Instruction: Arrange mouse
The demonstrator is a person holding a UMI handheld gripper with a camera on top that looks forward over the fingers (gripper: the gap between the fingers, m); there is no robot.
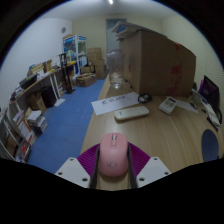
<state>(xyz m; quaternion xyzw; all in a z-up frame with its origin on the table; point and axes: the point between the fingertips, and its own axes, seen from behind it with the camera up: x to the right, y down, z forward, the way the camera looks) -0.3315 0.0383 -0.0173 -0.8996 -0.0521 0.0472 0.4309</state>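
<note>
A pink mouse [112,157] sits lengthwise between my two fingers, over the near end of a long wooden table [150,125]. My gripper [112,150] is shut on it: the magenta pads [91,160] press against its left and right sides. The mouse's rear end is hidden below, between the fingers. I cannot tell whether it rests on the table or is held just above it.
Beyond the fingers a white flat device [131,113] lies on the table. A dark blue mat [209,146] lies to the right, with a laptop [210,92] and a white object [168,103] farther back. A big cardboard box [160,60] stands behind. Blue floor [62,122] and cluttered shelves [30,105] lie to the left.
</note>
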